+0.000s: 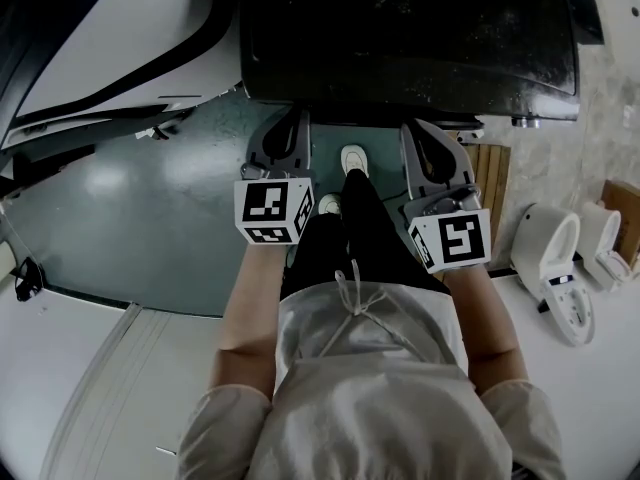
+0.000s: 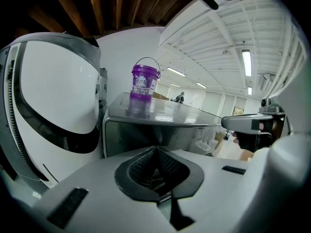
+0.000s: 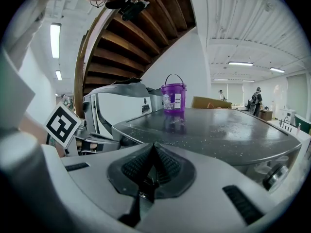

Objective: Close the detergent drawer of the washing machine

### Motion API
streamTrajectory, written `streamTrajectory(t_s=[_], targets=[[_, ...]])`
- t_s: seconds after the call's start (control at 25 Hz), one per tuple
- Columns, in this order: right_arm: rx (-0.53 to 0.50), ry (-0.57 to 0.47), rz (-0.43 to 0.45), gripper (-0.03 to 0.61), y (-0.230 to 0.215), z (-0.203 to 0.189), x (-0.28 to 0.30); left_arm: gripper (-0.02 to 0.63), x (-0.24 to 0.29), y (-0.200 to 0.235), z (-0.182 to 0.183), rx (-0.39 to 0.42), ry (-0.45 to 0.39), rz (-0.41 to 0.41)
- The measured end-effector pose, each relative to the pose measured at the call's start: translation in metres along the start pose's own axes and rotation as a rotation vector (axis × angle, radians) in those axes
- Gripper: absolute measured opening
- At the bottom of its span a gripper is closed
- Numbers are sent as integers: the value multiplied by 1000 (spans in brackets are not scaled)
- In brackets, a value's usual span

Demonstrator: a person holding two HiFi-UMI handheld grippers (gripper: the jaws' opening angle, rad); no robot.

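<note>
The washing machine (image 1: 410, 28) is a dark, glossy-topped box straight ahead of me; its top also shows in the left gripper view (image 2: 160, 114) and the right gripper view (image 3: 218, 130). No detergent drawer can be made out in any view. A purple bucket (image 2: 144, 83) (image 3: 173, 98) stands on the far part of the top. My left gripper (image 1: 291, 120) and right gripper (image 1: 427, 130) hang side by side just short of the machine's front edge. Each is shut with nothing between its pads (image 2: 146, 166) (image 3: 141, 165). The left gripper's marker cube (image 3: 62, 124) shows in the right gripper view.
A large white curved shell with a black stripe (image 1: 100, 38) (image 2: 53, 91) stands to the left. White toilets (image 1: 550, 258) and a wooden board (image 1: 490, 173) are at the right. The floor (image 1: 150, 218) is teal. My feet (image 1: 353, 158) are between the grippers.
</note>
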State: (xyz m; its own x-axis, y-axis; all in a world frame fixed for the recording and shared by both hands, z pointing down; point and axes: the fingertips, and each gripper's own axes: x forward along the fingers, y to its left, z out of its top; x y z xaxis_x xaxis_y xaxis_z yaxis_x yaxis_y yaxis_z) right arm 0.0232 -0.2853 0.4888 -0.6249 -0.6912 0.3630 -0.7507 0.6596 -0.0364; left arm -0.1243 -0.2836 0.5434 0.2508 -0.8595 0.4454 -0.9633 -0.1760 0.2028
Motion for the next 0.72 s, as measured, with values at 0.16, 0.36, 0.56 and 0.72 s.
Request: streamTrajectory(t_s=[0.16, 0.36, 0.56, 0.72], targets=[[-5, 4, 2, 6, 0, 0, -1, 18, 0, 0, 0, 34, -2, -3], [-10, 1, 0, 6, 4, 4, -11, 18, -7, -3, 4, 53, -16, 2], [-25, -7, 34, 6, 20, 11, -31, 18, -38, -18, 26, 62, -51, -27], [-39, -32, 63, 6, 36, 26, -53, 18, -76, -43, 51, 114, -77, -76]])
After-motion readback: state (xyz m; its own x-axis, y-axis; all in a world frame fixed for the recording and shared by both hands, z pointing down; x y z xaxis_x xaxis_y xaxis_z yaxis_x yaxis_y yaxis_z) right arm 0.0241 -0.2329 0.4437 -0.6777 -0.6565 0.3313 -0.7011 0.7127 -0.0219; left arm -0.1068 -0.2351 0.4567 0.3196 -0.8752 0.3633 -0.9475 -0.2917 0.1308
